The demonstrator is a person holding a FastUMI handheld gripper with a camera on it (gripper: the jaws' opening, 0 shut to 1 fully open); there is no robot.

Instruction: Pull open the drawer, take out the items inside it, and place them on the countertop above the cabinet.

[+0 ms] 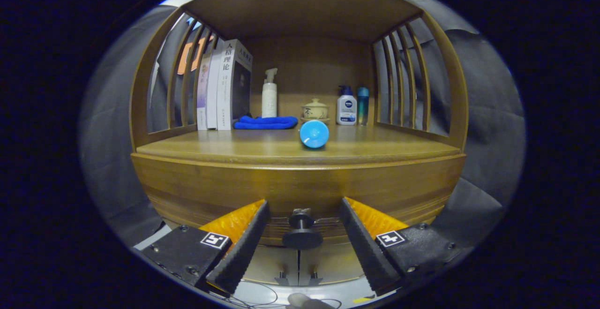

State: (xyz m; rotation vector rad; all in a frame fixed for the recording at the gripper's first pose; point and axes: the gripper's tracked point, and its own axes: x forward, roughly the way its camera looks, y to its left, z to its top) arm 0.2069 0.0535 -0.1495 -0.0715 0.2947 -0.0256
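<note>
The wooden cabinet's drawer front (197,189) curves across just ahead of me, and its black round knob (302,232) sits in the gap between my fingers. My gripper (303,204) is open, with the black ribbed pads (243,243) either side of the knob and apart from it. Above the drawer lies the countertop (225,148). A blue round item (313,134) rests on it near the front edge, straight beyond the fingers. The drawer's inside is hidden.
At the back of the countertop stand books (225,86), a white spray bottle (269,94), a folded blue cloth (266,122), a small lidded pot (314,110), a white pump bottle (347,106) and a slim blue bottle (363,105). Slatted wooden sides (403,79) and a wooden top enclose it.
</note>
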